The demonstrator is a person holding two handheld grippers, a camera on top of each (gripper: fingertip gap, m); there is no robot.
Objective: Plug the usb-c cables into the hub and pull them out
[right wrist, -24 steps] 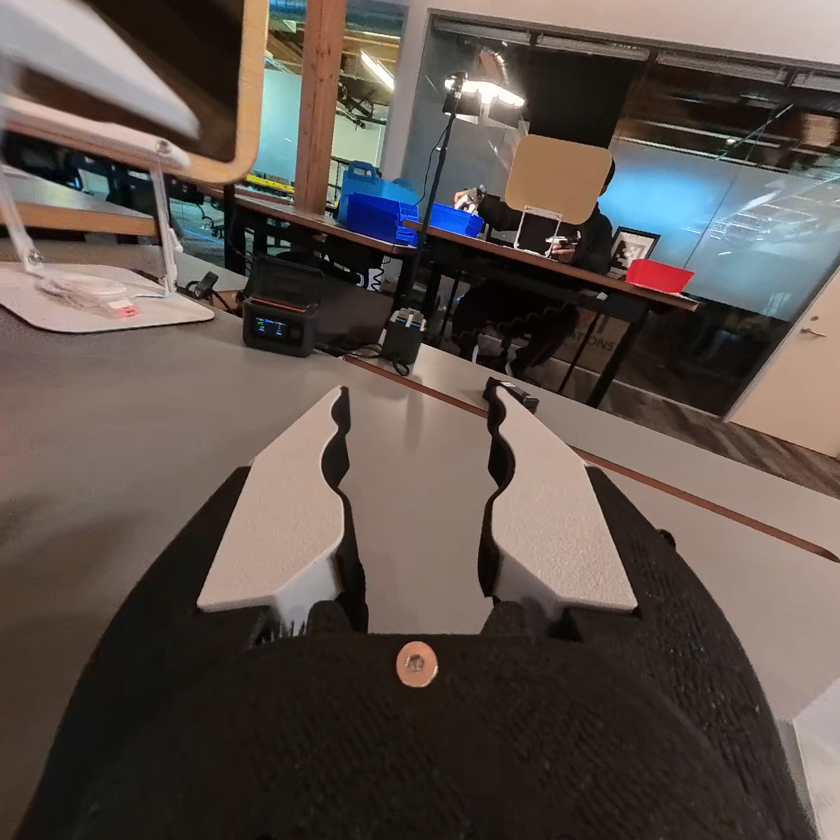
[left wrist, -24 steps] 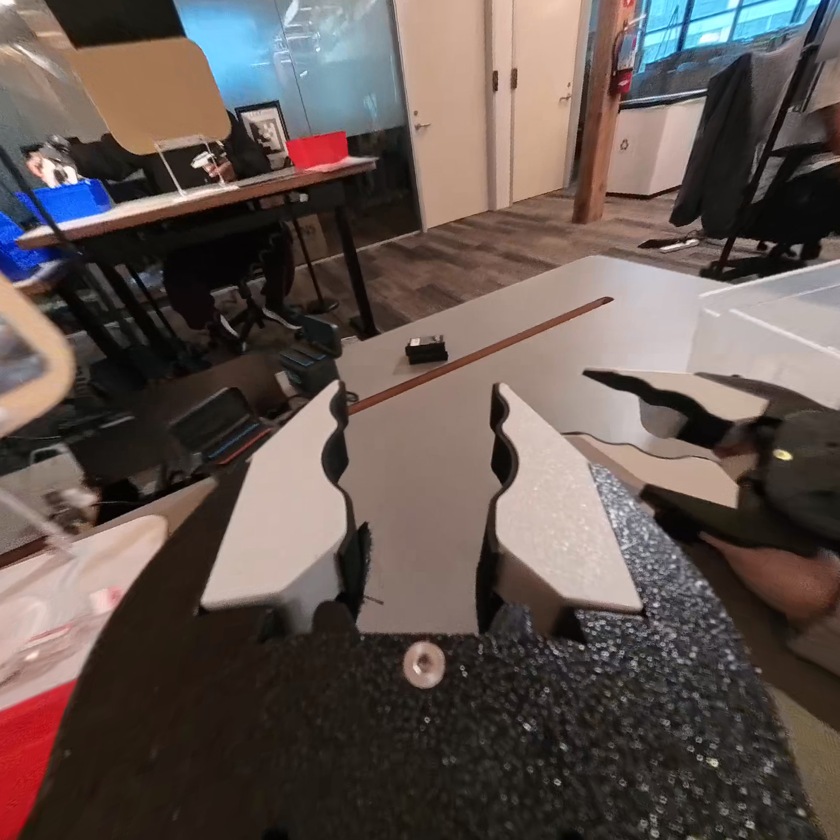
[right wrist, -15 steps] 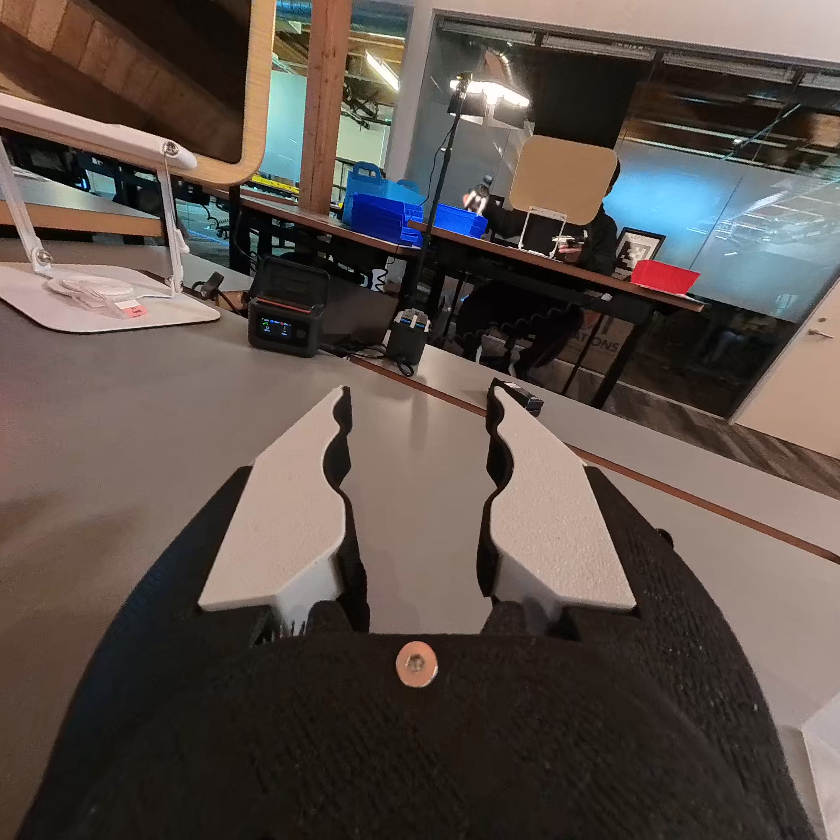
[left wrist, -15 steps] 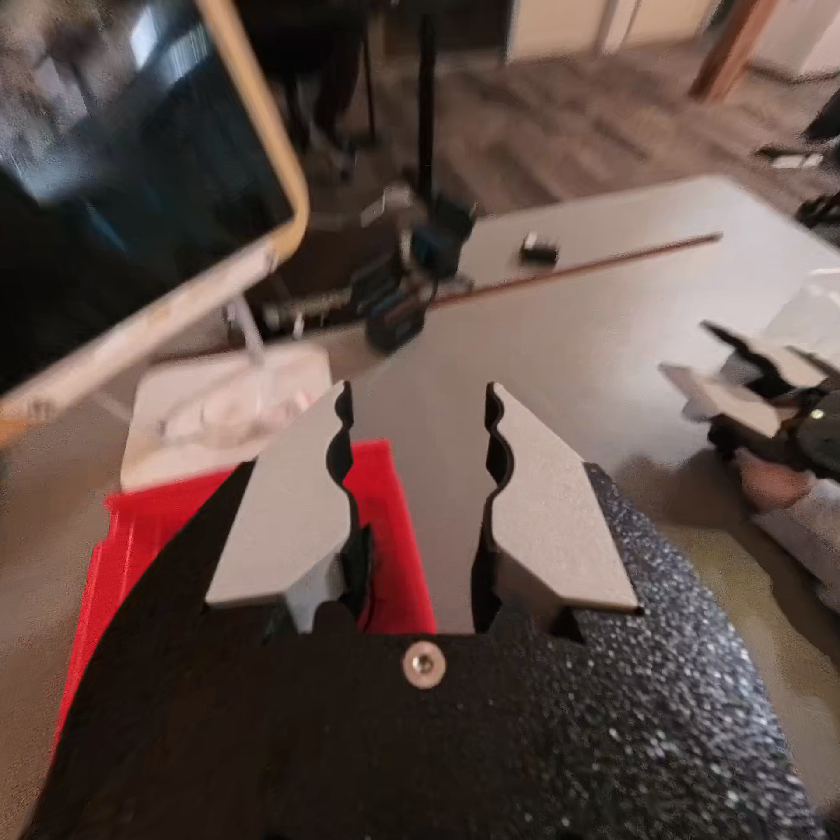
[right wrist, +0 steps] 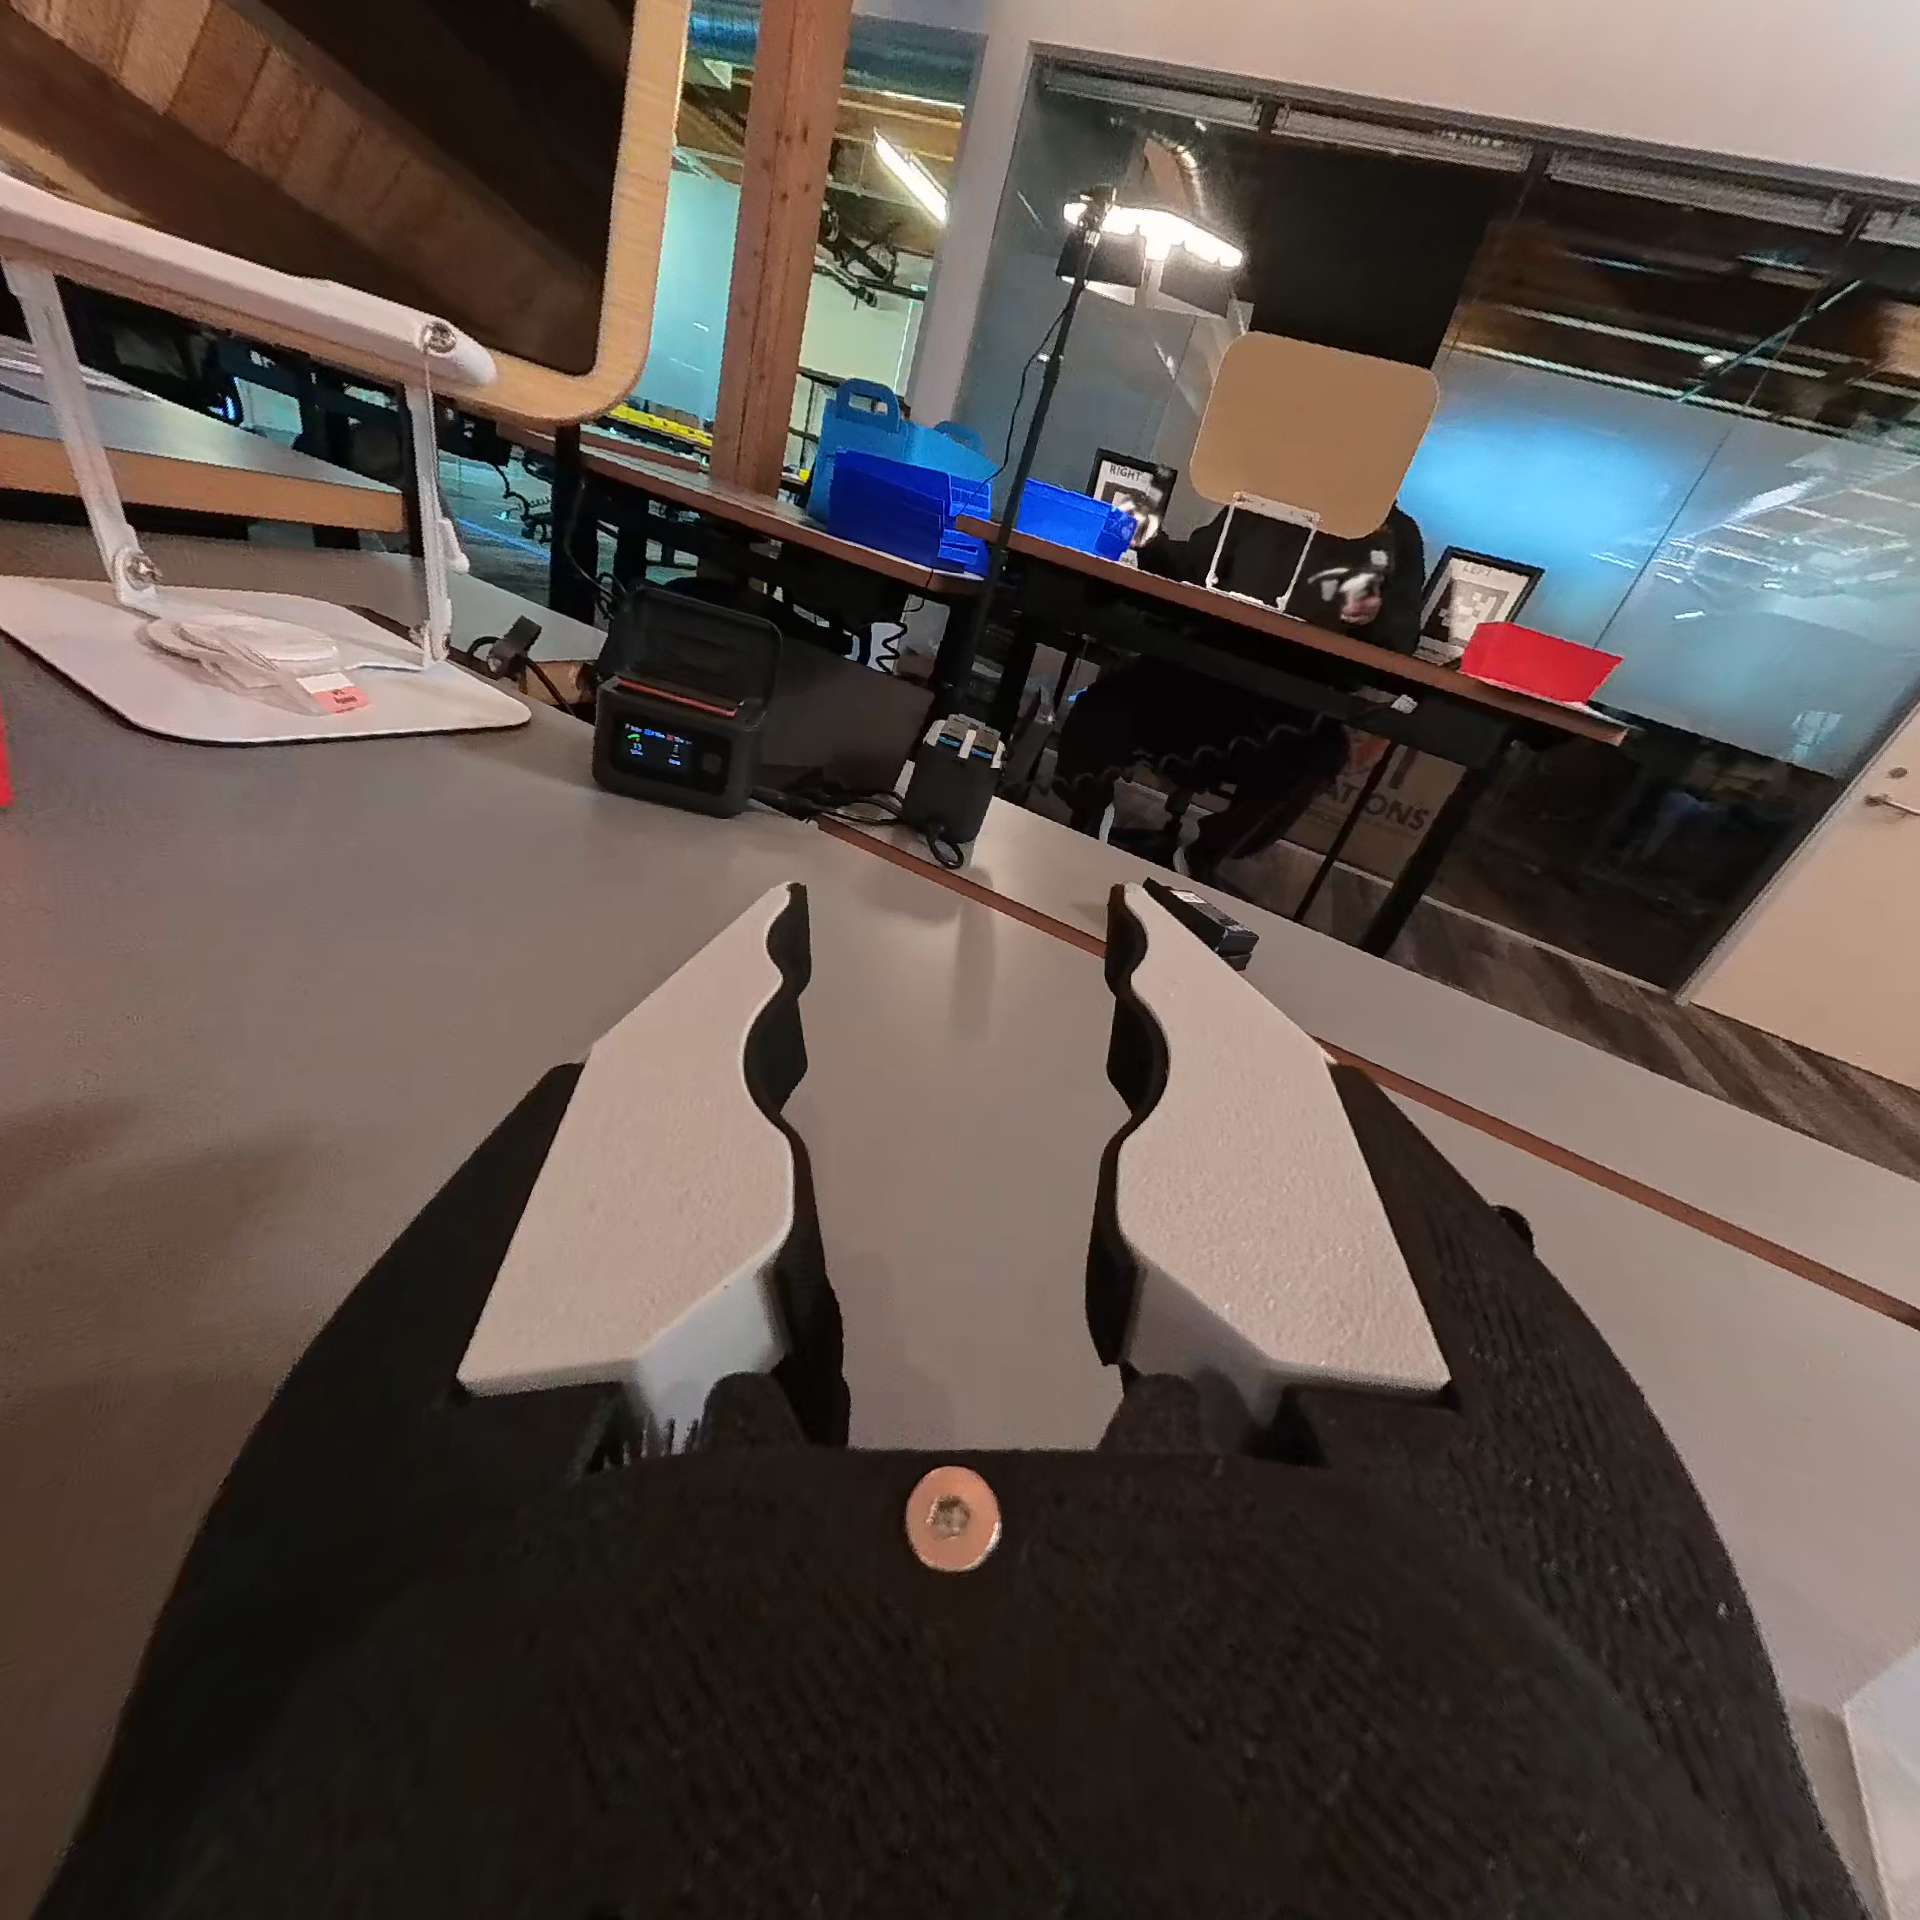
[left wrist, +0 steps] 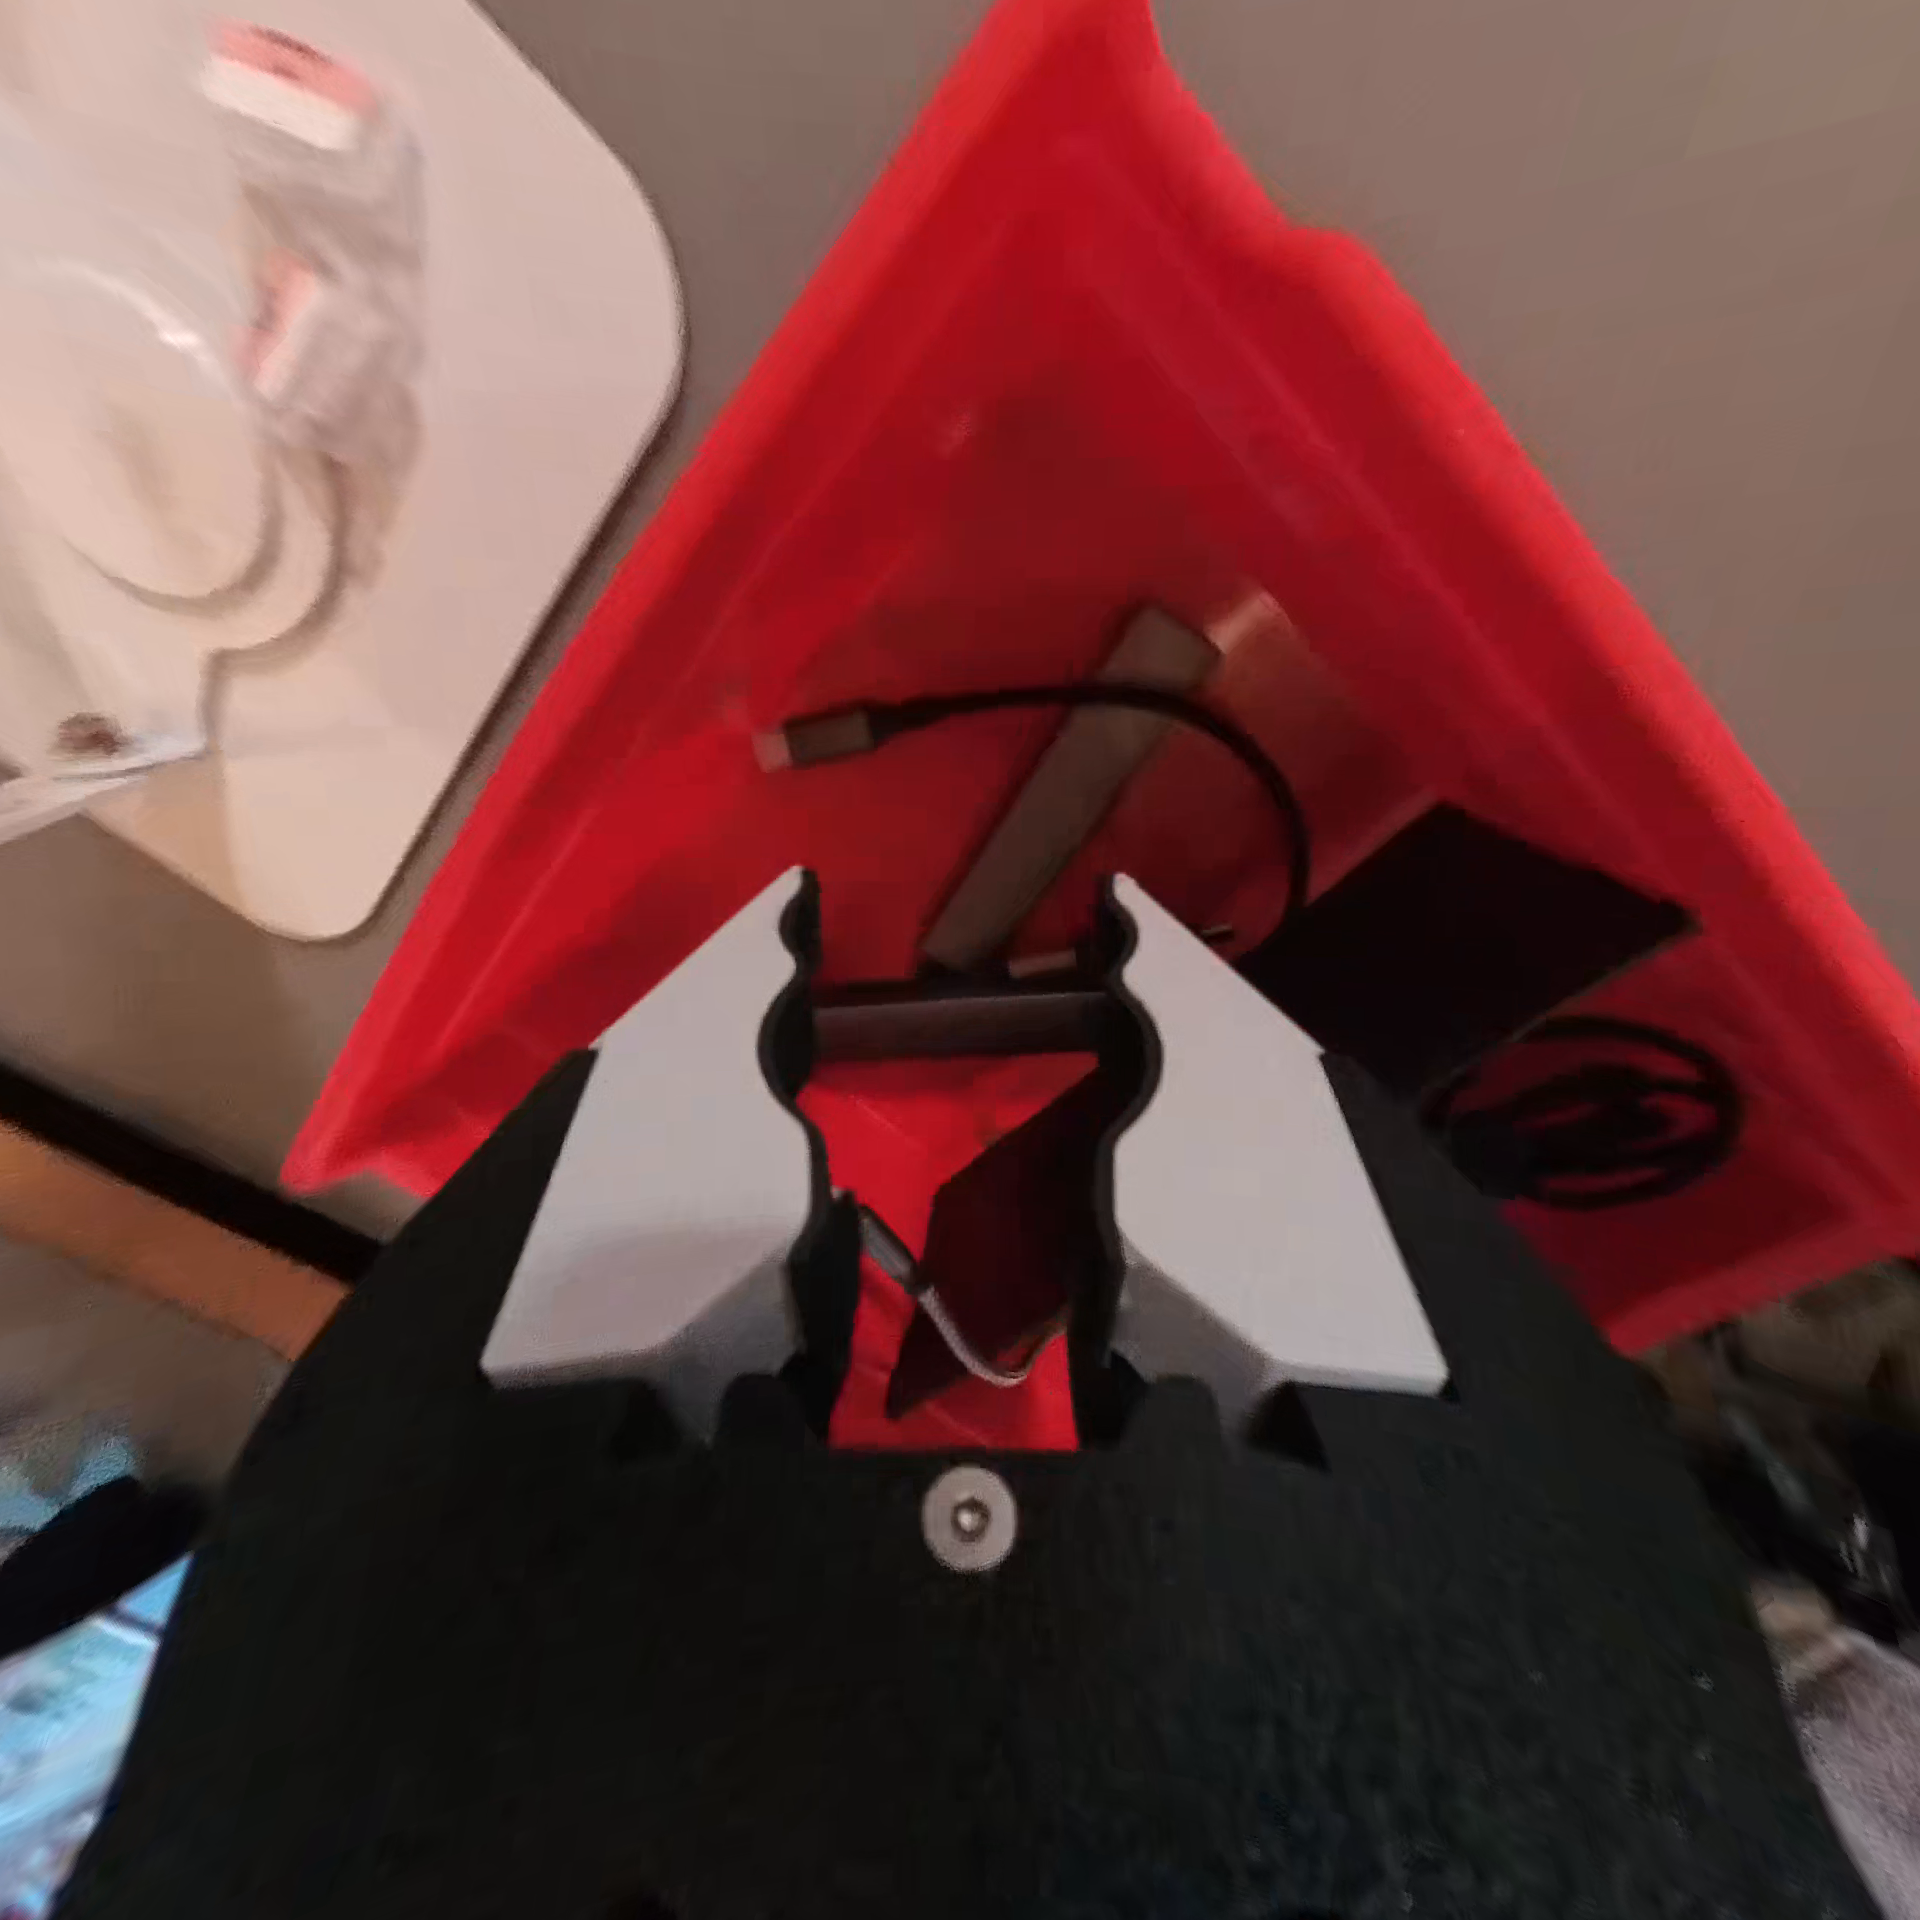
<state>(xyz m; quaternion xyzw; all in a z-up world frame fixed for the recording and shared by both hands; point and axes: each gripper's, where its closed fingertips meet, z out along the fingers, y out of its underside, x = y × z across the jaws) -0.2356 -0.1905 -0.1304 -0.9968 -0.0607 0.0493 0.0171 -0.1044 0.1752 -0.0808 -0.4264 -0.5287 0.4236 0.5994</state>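
- The left gripper (left wrist: 957, 940) now points steeply down into a red bin (left wrist: 1039, 343), its jaws spread with nothing pinched; half a second ago it looked across the table with the bin just under its tips.
- Between the fingertips a dark bar-shaped device (left wrist: 951, 1023) lies crosswise on the bin floor.
- Just beyond it lies the grey hub (left wrist: 1081, 790), its short black cable (left wrist: 1039, 707) curling to a free plug.
- Lower in the gap, a braided usb-c cable (left wrist: 940, 1325) crosses a dark flat card (left wrist: 1013, 1242).
- To the right in the bin lie a black flat pad (left wrist: 1455, 935) and a coiled black cable (left wrist: 1579, 1127).
- The view is motion-blurred.
- The right gripper (right wrist: 956, 920) hangs spread and empty over the grey table (right wrist: 312, 987), much as before.
- Beyond it stand a black charger box (right wrist: 686, 717) and a white stand (right wrist: 239, 644).
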